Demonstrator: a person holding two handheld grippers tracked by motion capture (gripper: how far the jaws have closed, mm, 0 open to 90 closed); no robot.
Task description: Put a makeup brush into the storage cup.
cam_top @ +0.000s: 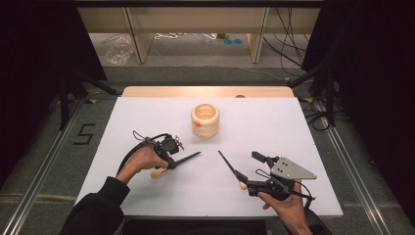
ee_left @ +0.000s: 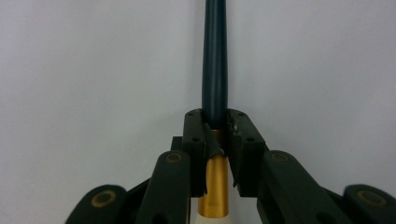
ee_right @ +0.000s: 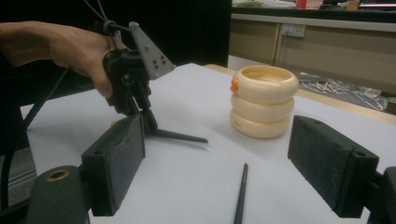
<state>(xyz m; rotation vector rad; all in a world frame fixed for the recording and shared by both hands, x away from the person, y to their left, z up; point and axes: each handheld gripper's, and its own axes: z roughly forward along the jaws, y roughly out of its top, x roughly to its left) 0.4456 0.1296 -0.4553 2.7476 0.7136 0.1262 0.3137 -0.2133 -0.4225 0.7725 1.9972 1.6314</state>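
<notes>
Brush [ee_left: 214,60] tip cut off beyond left gripper's [ee_left: 215,122] clamped jaws.

2 dark brushes: one brush [ee_left: 214,70], gold ferrule and pale handle, lies clamped level over the table [cam_top: 274,122]; the other brush [ee_right: 240,196] lies flat nearby

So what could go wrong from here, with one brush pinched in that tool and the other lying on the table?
The left tool pinches its brush right at the narrow gold collar, so the long brush might swivel or slip when lifted. The right tool stands open above the second brush, which lies flat on the table; the pads could scrape the surface or nudge it away. A wide swing could knock the ribbed cream holder.
</notes>
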